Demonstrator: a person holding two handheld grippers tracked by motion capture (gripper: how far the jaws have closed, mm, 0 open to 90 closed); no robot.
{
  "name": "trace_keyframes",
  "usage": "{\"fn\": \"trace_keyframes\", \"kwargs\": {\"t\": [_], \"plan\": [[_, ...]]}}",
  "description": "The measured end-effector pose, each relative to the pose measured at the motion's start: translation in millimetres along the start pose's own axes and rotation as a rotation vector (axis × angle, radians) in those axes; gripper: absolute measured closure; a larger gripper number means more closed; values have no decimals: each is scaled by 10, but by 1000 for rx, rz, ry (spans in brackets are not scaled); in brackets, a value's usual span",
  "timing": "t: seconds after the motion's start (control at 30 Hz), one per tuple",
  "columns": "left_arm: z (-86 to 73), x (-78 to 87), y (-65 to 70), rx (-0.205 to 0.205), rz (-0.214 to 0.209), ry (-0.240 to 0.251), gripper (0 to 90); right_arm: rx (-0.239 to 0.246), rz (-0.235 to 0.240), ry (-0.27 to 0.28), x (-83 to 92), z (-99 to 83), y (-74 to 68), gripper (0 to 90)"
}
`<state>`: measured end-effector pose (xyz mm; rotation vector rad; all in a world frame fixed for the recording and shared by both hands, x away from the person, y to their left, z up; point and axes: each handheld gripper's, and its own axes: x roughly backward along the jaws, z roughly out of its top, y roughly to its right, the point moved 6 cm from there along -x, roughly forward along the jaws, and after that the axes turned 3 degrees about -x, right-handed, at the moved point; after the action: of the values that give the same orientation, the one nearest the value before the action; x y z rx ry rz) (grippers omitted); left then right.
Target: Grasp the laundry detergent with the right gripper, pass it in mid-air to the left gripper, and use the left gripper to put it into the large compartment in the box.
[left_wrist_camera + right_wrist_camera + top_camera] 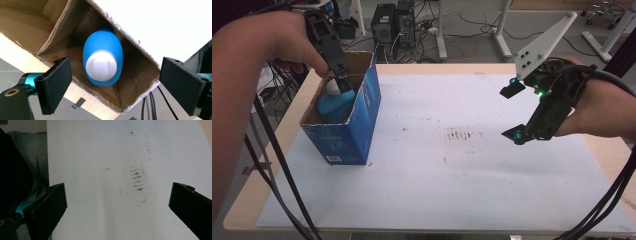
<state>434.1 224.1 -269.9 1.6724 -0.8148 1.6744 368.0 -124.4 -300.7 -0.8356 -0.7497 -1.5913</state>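
My left tool hangs open above the blue bottle, standing inside the box at nine o'clock. Right tool open, idle. Risk: snagging the cardboard rim, tipping box.

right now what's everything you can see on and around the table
bottle: 1, blue with white cap, upright inside the box
cardboard box: 1, blue outside, brown inside, open top, table's left side
white sheet: 1, brown smudges mid-sheet, covers the tabletop
table: 1, light wood
computer towers: 2, black, on the floor beyond the table
left gripper: 1, black, jaws open above the bottle, nothing between them
right gripper: 1, black with grey plate, jaws open over the sheet
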Motion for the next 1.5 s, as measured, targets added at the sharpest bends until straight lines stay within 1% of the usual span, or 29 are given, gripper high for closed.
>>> {"fn": "trace_keyframes", "kwargs": {"t": [0.07,0.1,0.17,0.23,0.27,0.33,0.37,0.4,0.43,0.5,0.53,0.57,0.6,0.67,0.73,0.77,0.83,0.9,0.97,1.03,1.1,1.17,1.2,1.27,1.4,1.43,1.5], "plan": [[39,30,30,-29,-1,6,105,-2,3,-10,19,-2,8,7],[59,38,45,-34,-6,8,99,0,7,-14,28,-2,11,7],[103,44,73,-60,1,-1,92,4,16,-23,47,1,15,7],[158,50,108,-80,-6,-1,81,5,19,-41,63,-1,22,7],[192,52,129,-90,-6,6,73,9,23,-51,68,-2,23,7],[261,51,178,-131,-15,15,58,12,31,-72,78,-7,22,7],[294,45,205,-159,-21,13,57,15,35,-77,82,-9,21,7],[329,34,226,-179,-19,14,39,14,42,-80,87,-11,16,7],[364,25,250,-193,-26,13,26,12,45,-86,91,-18,14,7],[444,1,295,-239,-36,13,26,8,51,-99,91,-37,15,7],[516,-27,341,-276,-43,18,26,12,54,-104,88,-49,19,7],[516,-27,341,-276,-43,18,26,12,54,-104,88,-49,19,7],[554,-45,358,-296,-48,18,26,8,58,-120,101,-69,18,7],[620,-80,390,-338,-55,9,18,7,62,-130,112,-89,16,7],[699,-113,419,-375,-45,15,16,7,63,-143,124,-111,15,7],[739,-132,434,-383,-53,16,16,8,64,-152,132,-123,15,7],[810,-182,465,-411,-56,9,16,10,58,-157,149,-138,17,7],[874,-241,492,-431,-47,0,16,8,55,-158,165,-150,15,7],[925,-285,516,-454,-49,-9,16,6,51,-169,168,-173,15,7],[957,-315,540,-466,-55,-12,16,8,48,-189,158,-204,16,7],[983,-331,544,-488,-50,-10,16,13,51,-213,145,-239,16,7],[998,-353,542,-497,-47,-10,16,16,48,-240,131,-273,14,7],[1000,-363,543,-499,-46,-13,16,9,48,-250,126,-288,6,7],[1009,-383,545,-497,-45,-13,16,13,49,-268,117,-317,7,7],[1018,-403,564,-499,-45,-15,16,11,59,-299,92,-361,-1,7],[1019,-398,565,-505,-46,-17,16,6,60,-308,91,-367,-7,7],[1017,-398,569,-511,-44,-14,16,10,65,-314,86,-367,-10,7]]}}
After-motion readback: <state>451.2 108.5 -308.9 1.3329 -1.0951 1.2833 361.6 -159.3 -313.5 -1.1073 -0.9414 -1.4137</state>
